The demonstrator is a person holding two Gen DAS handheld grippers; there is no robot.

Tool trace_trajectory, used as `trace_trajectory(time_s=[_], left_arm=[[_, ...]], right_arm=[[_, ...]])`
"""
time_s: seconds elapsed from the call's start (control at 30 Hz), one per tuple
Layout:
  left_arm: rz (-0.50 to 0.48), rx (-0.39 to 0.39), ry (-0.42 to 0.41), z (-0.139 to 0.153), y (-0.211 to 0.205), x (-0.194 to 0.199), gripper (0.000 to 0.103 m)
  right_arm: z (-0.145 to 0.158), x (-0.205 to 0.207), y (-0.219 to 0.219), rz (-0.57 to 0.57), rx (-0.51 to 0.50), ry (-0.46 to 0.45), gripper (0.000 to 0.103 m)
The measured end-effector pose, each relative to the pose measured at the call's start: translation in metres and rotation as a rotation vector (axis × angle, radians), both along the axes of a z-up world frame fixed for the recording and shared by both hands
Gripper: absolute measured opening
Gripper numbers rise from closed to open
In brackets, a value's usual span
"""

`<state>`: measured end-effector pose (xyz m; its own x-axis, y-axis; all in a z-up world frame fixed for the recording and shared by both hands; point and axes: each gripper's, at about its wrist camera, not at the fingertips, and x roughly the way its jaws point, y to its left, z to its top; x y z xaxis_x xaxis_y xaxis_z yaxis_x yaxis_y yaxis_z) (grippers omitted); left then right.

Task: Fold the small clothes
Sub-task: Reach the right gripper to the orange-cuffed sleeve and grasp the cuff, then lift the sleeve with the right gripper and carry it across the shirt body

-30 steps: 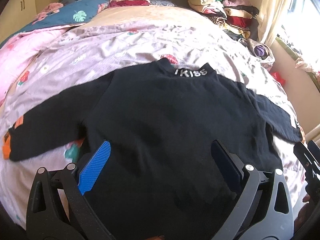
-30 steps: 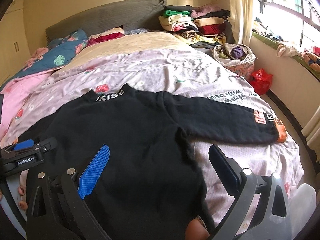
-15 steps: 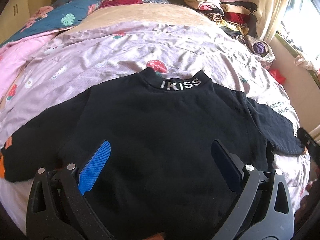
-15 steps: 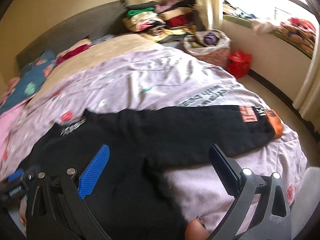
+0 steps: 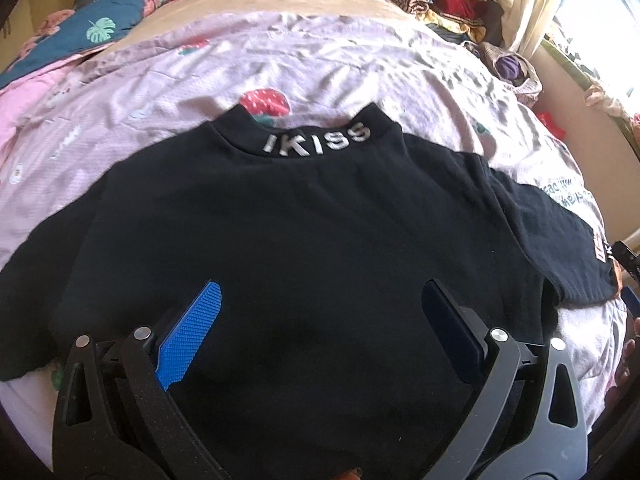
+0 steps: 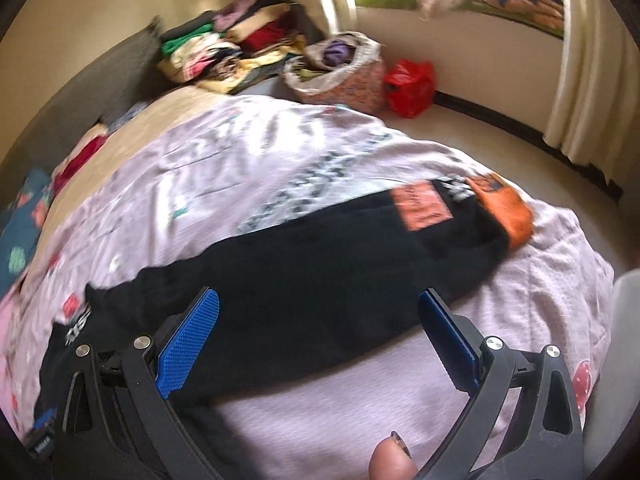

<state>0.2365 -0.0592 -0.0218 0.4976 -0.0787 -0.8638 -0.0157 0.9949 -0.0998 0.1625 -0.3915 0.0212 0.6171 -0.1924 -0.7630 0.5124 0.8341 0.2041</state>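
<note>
A black long-sleeved top (image 5: pixel 304 232) with "IKISS" on its collar (image 5: pixel 316 142) lies flat and spread out on the bed. My left gripper (image 5: pixel 320 300) is open and empty over the top's lower body. My right gripper (image 6: pixel 318 300) is open and empty over the top's right sleeve (image 6: pixel 320 256), which stretches out to an orange cuff (image 6: pixel 506 204) and an orange patch (image 6: pixel 420 204). The left sleeve runs off to the left edge of the left wrist view.
The bed has a lilac strawberry-print cover (image 5: pixel 280 68). Folded clothes (image 6: pixel 228 52) are stacked at the far corner. A basket of clothes (image 6: pixel 340 68) and a red bag (image 6: pixel 408 84) sit on the floor by the window wall. The bed edge is just right of the cuff.
My left gripper has moved in closer over the top's body. My right gripper has swung right, from the top's body to over the right sleeve. Both stay open.
</note>
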Motion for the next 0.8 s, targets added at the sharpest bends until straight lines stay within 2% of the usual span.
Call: trace_trajectory(time_s=[0.27, 0.47, 0.53, 0.6, 0.67, 0.7, 0.73, 0.8], left_arm=[[-0.014, 0.018, 0.022, -0.017, -0.018, 0.014, 0.094], [-0.016, 0.027, 0.025, -0.021, -0.023, 0.028, 0.094], [-0.013, 0.027, 0.021, -0.02, -0.023, 0.032, 0.094], [-0.009, 0.026, 0.024, -0.02, -0.022, 0.034, 0.094], [-0.01, 0.018, 0.03, -0.017, -0.021, 0.033, 0.094], [-0.016, 0.006, 0.026, -0.015, -0.021, 0.031, 0.094], [-0.02, -0.004, 0.019, -0.013, -0.021, 0.029, 0.094], [-0.015, -0.009, 0.003, -0.007, -0.018, 0.025, 0.094]], right_arm=[[-0.022, -0.005, -0.064, -0.133, 0.076, 0.038, 0.099], [-0.041, -0.005, -0.099, -0.211, 0.178, 0.042, 0.095], [-0.052, -0.001, -0.11, -0.237, 0.218, 0.051, 0.08], [-0.06, 0.001, -0.121, -0.267, 0.241, 0.041, 0.073], [-0.06, -0.001, -0.127, -0.296, 0.25, 0.007, 0.055], [-0.059, -0.005, -0.129, -0.308, 0.258, -0.031, 0.035], [-0.057, -0.007, -0.13, -0.306, 0.261, -0.053, 0.022], [-0.049, -0.012, -0.128, -0.278, 0.273, -0.114, 0.012]])
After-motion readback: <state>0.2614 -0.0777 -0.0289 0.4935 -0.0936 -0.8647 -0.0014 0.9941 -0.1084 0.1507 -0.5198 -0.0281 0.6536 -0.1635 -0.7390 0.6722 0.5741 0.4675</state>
